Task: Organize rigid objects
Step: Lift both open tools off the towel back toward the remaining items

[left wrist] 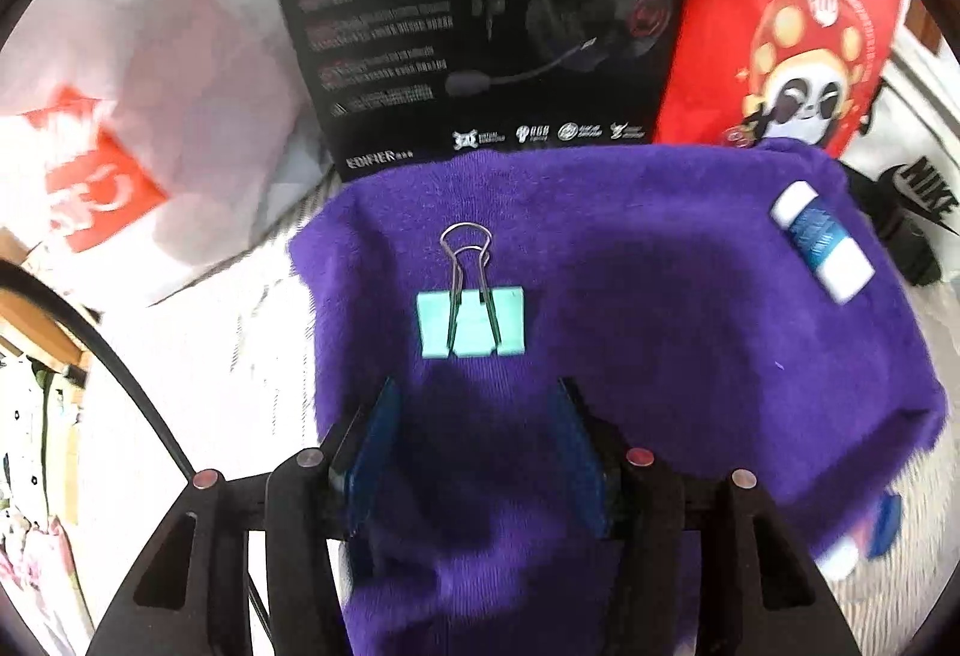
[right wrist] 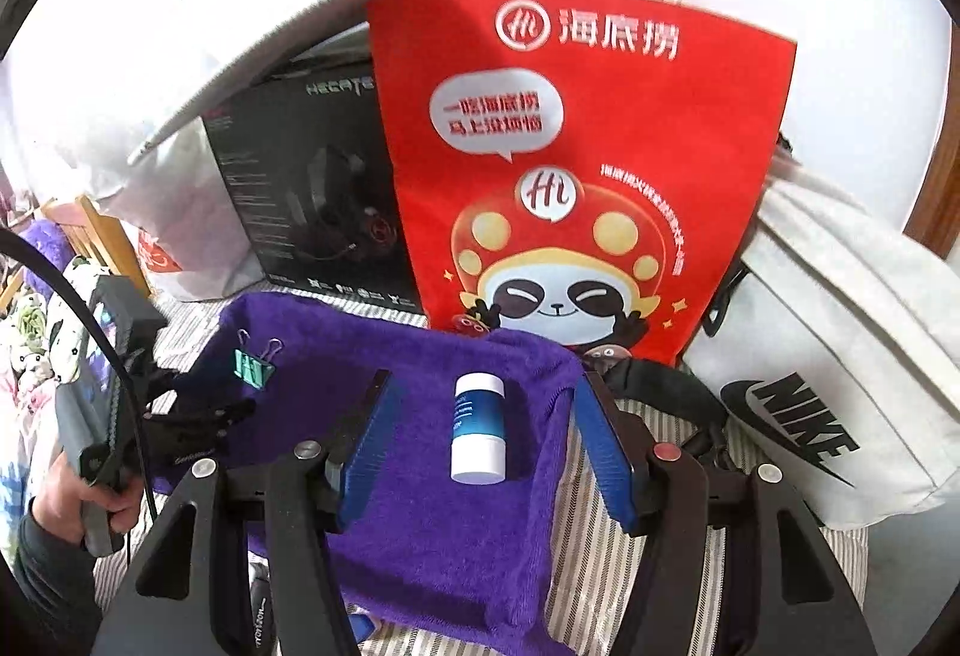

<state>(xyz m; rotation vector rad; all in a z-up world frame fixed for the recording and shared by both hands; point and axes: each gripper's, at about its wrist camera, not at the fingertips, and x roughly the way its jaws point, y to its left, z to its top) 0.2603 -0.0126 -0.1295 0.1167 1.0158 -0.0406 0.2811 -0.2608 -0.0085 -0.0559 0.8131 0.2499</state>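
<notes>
A mint-green binder clip point(left wrist: 472, 321) with silver wire handles lies on a purple towel point(left wrist: 660, 344), just ahead of my left gripper point(left wrist: 477, 404), which is open and empty. A small white bottle with a blue label point(left wrist: 821, 240) lies at the towel's right side. In the right wrist view the bottle point(right wrist: 478, 429) lies between the open blue fingers of my right gripper point(right wrist: 480, 404), not touched. The clip point(right wrist: 253, 367) sits at the towel's point(right wrist: 420, 506) far left, near the left gripper point(right wrist: 198, 416).
A black headset box point(right wrist: 312, 200) and a red panda-print bag point(right wrist: 576, 188) stand behind the towel. A white Nike bag point(right wrist: 840, 392) lies to the right, a white plastic bag point(left wrist: 150, 116) to the left. The towel lies on striped bedding point(right wrist: 606, 566).
</notes>
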